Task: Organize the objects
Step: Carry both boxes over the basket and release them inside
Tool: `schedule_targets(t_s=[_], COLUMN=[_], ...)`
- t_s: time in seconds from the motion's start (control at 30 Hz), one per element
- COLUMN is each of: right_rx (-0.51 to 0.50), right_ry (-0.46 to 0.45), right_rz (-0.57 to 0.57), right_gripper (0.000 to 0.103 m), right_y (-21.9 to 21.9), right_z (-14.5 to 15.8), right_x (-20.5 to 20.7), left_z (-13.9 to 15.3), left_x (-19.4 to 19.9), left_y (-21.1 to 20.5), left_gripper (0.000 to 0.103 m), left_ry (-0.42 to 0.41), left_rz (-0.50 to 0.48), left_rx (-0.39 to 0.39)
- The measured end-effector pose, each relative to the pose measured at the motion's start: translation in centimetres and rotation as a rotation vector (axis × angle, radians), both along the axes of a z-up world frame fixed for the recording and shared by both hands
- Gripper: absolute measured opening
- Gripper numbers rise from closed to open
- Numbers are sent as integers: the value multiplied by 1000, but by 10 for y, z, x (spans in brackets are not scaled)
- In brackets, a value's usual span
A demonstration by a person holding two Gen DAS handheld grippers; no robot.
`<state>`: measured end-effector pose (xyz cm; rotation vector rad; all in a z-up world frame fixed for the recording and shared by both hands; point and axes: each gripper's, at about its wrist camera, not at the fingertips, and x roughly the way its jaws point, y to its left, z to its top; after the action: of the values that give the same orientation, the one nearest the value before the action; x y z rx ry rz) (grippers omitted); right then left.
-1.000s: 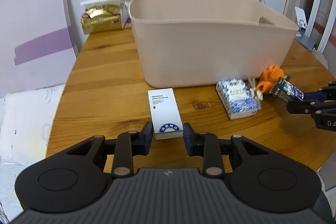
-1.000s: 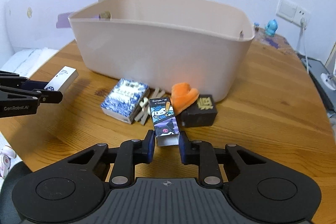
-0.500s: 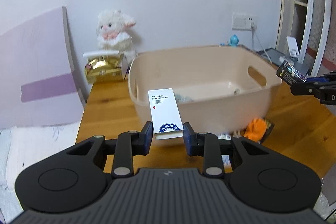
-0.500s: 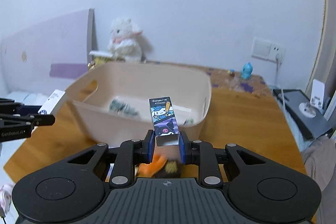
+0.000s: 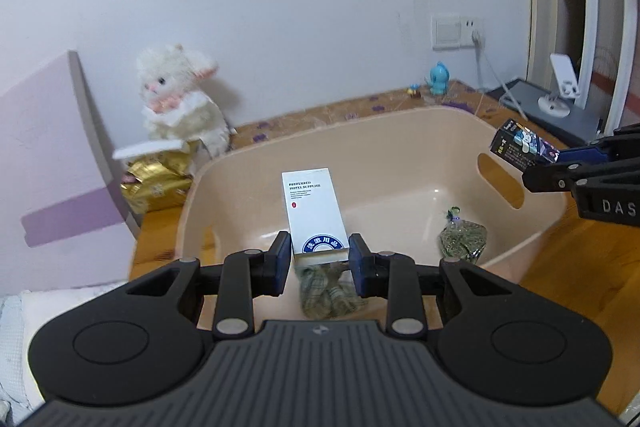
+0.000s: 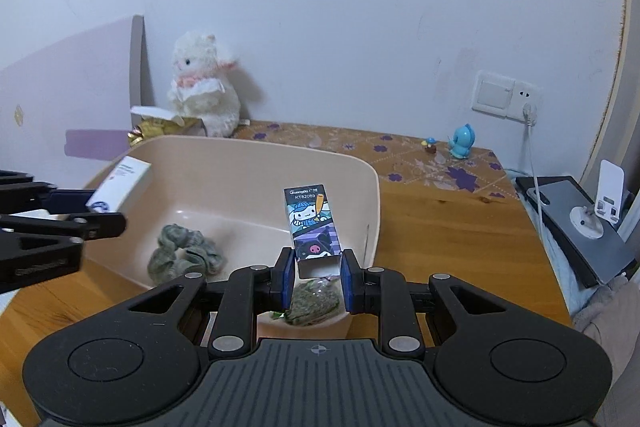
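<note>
White box (image 5: 314,213), cartoon-printed box (image 6: 314,227), beige tub (image 5: 400,131), green scrunchie (image 6: 182,255).

The left gripper (image 5: 319,264) hides the near part of the green scrunchie (image 5: 328,293) in the basin (image 5: 400,131). The right gripper (image 6: 315,283) covers part of the clear bag of greenery (image 6: 312,301). Small print on the white box (image 5: 312,211) is too fine to read.

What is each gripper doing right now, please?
Left gripper: closed on the white box, above the tub.
Right gripper: closed on the cartoon box, also above the tub.
</note>
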<state>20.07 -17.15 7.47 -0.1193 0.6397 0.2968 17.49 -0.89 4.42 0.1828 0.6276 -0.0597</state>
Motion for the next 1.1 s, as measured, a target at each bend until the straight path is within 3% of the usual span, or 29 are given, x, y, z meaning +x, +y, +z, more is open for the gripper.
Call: schedule_targets(t_s=[0.27, 0.43, 0.47, 0.57, 0.6, 0.67, 0.8, 0.9, 1.1], right_rx=[-63, -68, -62, -37, -28, -8, 3, 22, 27], right_ry=[48, 49, 52, 48, 46, 39, 3, -11, -7], right_rz=[1, 6, 4, 1, 1, 4, 12, 18, 16], right_gripper=[23, 24, 29, 39, 42, 48, 66, 70, 73], right_y=[7, 10, 10, 6, 4, 2, -1, -4, -14], right_z=[-18, -20, -19, -17, -15, -10, 5, 15, 22], right_x=[22, 24, 24, 18, 15, 8, -10, -22, -47], left_z=[-33, -35, -33, -25, -23, -17, -6, 2, 8], left_x=[43, 47, 46, 37, 33, 26, 11, -3, -33], left_y=[-10, -7, -7, -7, -8, -7, -1, 3, 5], left_gripper=[33, 35, 39, 72, 75, 75, 79, 81, 81], left_ry=[111, 117, 113, 83, 72, 56, 43, 41, 29], left_rz=[29, 47, 47, 63, 74, 88, 114, 110, 122], left_rx=[0, -41, -46, -32, -14, 10, -14, -45, -34])
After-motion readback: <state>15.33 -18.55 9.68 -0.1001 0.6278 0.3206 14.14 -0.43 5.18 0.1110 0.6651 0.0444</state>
